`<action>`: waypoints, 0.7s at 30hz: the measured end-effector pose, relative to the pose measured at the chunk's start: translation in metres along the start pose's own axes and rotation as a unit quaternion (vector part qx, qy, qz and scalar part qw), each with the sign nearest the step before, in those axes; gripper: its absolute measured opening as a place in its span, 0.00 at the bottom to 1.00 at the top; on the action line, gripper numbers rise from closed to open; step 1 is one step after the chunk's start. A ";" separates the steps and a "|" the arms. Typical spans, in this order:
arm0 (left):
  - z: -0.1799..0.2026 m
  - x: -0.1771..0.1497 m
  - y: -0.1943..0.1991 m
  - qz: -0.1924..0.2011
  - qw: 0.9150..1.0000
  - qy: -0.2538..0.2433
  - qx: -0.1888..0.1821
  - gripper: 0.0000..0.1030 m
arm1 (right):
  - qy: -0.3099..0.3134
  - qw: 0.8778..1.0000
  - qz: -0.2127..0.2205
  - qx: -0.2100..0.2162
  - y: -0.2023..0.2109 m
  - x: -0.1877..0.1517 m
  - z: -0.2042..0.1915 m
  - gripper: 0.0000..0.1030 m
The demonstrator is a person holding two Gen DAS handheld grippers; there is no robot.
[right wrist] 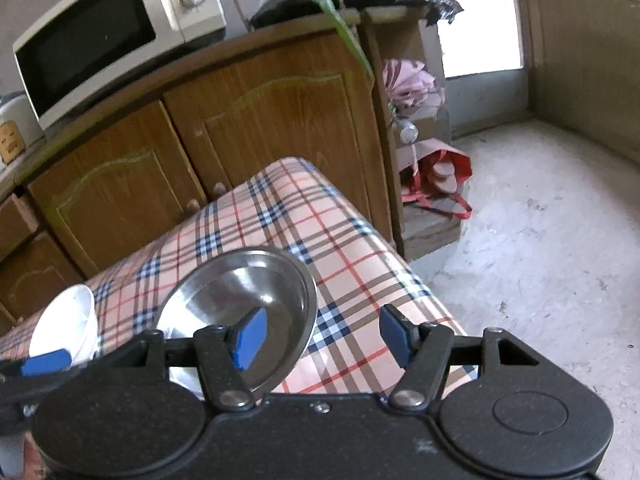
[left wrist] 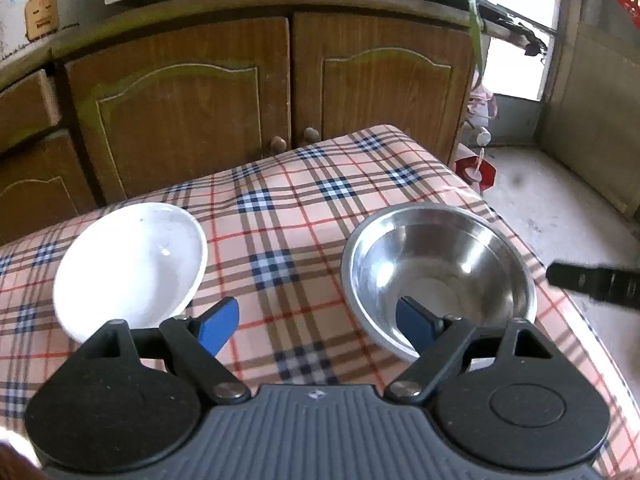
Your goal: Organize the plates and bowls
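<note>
From my left wrist camera, my left gripper point(left wrist: 316, 326) hangs with its blue-padded jaws spread wide and nothing between them, over the pink plaid tablecloth point(left wrist: 288, 216). The shallow white ceramic dish point(left wrist: 132, 264) sits ahead of my left finger, and the round stainless steel bowl point(left wrist: 438, 276) sits ahead of my right finger, the two well apart on the cloth. My right pad looks to overlap the steel bowl's near rim, though I cannot tell whether it touches. To take either piece well, I judge I should pick one, centre a single pad over its rim with the other pad outside, and close slowly so the dish does not slide on the smooth cloth. The dark tip at the right edge is probably my other gripper, cut off.

From my right wrist camera, my right gripper point(right wrist: 322, 336) is also wide apart and empty. Its left pad hangs over the steel bowl point(right wrist: 240, 284), its right pad over bare cloth. The white dish point(right wrist: 64, 328) shows only partly at the left, behind a blue pad of the left gripper point(right wrist: 44, 362). Both bowls' near sides are hidden by my gripper bodies, and this view is a little blurred.
</note>
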State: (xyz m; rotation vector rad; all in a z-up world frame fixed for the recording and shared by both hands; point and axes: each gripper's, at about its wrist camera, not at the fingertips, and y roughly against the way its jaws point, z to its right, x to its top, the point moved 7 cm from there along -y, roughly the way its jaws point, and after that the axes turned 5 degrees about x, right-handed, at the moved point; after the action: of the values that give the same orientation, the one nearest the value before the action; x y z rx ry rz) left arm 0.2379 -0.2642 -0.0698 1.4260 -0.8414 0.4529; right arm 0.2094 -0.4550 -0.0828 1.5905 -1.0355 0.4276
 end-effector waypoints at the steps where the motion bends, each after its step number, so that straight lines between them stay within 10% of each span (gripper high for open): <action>1: 0.002 0.001 -0.005 -0.002 1.000 0.002 -0.002 0.85 | 0.002 1.000 -0.005 0.000 -0.005 -0.002 0.000 0.73; 11: 0.017 0.010 -0.051 -0.016 1.000 -0.005 -0.001 0.83 | -0.005 1.000 -0.024 0.006 -0.041 -0.008 0.005 0.74; 15: 0.023 0.011 -0.069 -0.031 0.999 -0.002 -0.014 0.63 | -0.015 0.999 -0.024 0.018 -0.051 -0.009 0.004 0.72; 19: 0.027 0.005 -0.081 -0.052 0.998 0.008 -0.040 0.24 | -0.025 0.998 -0.040 0.038 -0.063 -0.015 0.000 0.19; 21: 0.026 0.004 -0.079 -0.044 0.998 0.012 -0.041 0.23 | -0.018 0.999 -0.034 0.034 -0.060 -0.016 -0.002 0.19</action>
State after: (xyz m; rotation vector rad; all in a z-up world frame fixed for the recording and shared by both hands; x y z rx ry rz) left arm 0.2920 -0.3006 -0.1219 1.3740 -0.7654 0.3647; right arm 0.2492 -0.4479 -0.1299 1.6946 -1.0000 0.3912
